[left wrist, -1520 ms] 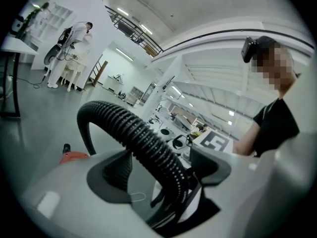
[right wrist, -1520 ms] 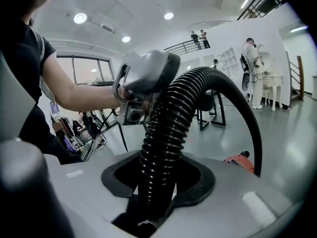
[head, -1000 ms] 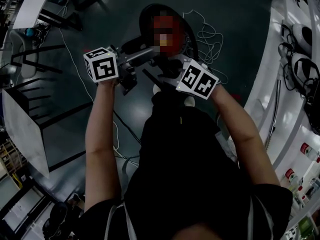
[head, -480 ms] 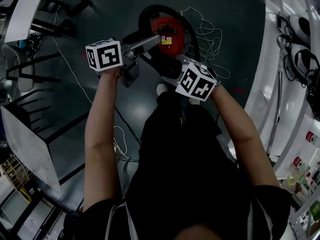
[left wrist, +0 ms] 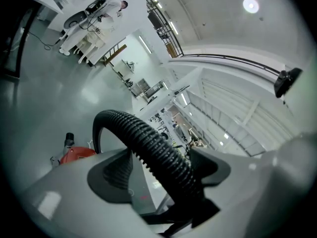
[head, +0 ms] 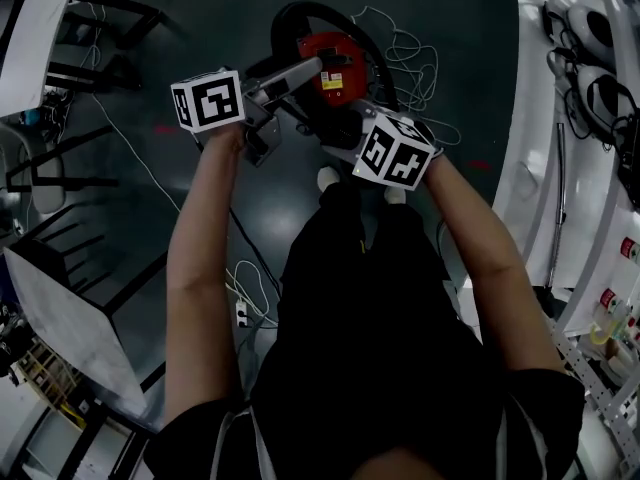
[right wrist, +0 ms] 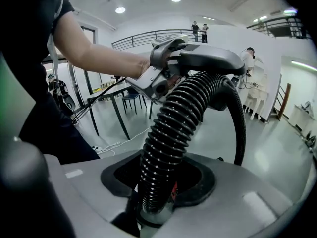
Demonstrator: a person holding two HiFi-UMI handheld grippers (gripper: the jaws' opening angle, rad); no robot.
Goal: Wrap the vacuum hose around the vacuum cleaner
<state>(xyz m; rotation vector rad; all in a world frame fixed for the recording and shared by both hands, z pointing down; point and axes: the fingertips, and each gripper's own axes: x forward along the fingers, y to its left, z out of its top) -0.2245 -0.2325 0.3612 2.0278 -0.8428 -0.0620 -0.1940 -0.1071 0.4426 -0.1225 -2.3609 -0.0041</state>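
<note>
The red vacuum cleaner [head: 335, 68] stands on the dark floor, with its black ribbed hose [head: 300, 13] looping behind it. My left gripper [head: 300, 71] reaches over the vacuum's top. In the left gripper view the hose [left wrist: 153, 148] runs between its jaws [left wrist: 166, 182], which are closing; a gap shows on the left side. The vacuum [left wrist: 74, 155] sits low at the left there. My right gripper [head: 322, 133] is just below it. In the right gripper view it [right wrist: 158, 182] is shut on the hose [right wrist: 168, 133], which arches up to the left gripper [right wrist: 198, 58].
A white cable [head: 410, 48] lies in loose coils right of the vacuum. White benches [head: 540, 118] curve along the right side. Black-framed tables [head: 60, 98] stand at the left. A power strip [head: 240, 313] and cords lie on the floor by the person's feet.
Both grippers have stayed over the vacuum with the hose between them. The left gripper has shifted slightly up and right, and the view has drifted so the vacuum shows more plainly.
</note>
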